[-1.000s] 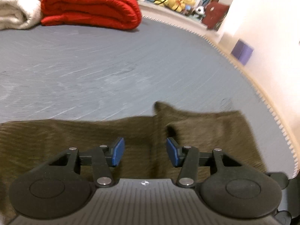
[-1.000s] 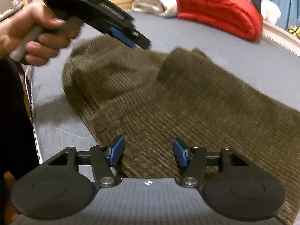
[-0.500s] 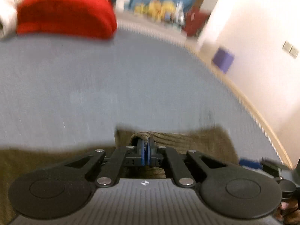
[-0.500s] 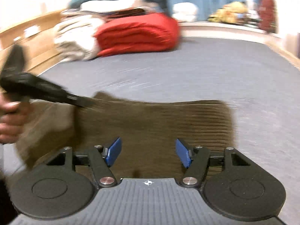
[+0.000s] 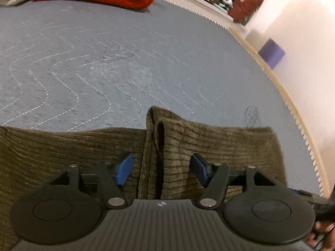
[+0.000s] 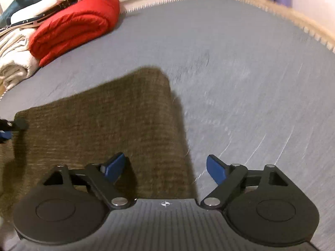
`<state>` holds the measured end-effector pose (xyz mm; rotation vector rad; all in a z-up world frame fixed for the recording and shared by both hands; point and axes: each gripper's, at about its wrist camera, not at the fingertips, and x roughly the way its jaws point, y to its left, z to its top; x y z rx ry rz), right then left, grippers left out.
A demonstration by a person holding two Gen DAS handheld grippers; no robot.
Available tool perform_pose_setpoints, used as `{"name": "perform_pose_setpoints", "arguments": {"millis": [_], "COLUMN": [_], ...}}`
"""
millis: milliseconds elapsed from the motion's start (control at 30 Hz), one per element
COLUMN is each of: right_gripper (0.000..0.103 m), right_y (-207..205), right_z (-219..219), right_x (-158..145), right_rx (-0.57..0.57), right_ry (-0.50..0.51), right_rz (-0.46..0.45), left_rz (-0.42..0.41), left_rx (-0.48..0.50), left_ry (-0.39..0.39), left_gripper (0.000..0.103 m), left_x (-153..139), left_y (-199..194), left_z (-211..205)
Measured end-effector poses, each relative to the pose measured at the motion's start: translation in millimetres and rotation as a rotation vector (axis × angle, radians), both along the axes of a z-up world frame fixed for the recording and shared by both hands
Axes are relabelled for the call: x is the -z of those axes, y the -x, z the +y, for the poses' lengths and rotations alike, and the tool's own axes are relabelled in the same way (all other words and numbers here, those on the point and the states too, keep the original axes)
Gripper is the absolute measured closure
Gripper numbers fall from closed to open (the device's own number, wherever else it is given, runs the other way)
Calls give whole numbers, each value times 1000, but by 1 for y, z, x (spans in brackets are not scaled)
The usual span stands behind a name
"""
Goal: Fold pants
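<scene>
**Pants half-folded, ridge needs flattening**

Olive-brown corduroy pants (image 5: 209,146) lie on the grey quilted mat (image 5: 125,62), near its front edge. Left gripper (image 5: 160,168) is spread wide, straddling a raised crease, holding nothing. Right gripper (image 6: 165,168) likewise gapes empty over the cloth's side edge. Best pinch both layers squarely, keep edges aligned.

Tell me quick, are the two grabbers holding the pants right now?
Left gripper: open, holding nothing, fingers either side of a raised fold in the brown pants.
Right gripper: open, holding nothing, over the pants' edge.
</scene>
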<state>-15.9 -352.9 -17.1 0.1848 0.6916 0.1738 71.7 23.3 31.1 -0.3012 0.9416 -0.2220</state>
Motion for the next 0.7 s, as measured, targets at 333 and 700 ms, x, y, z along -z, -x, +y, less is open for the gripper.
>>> {"name": "perform_pose_setpoints", "arguments": {"millis": [333,700], "right_gripper": [56,69], "right_y": [9,26], "right_z": [4,14], "right_x": [-6,-27], "right_rx": [-63,-52], "right_ry": [-7,32], "right_rz": [-5,-135], "left_rz": [-72,-21], "left_rx": [76,-69], "left_ry": [17,-124], "left_gripper": [84,70], "left_x": [-25,-25], "left_y": [27,37], "left_z": [-7,18]}}
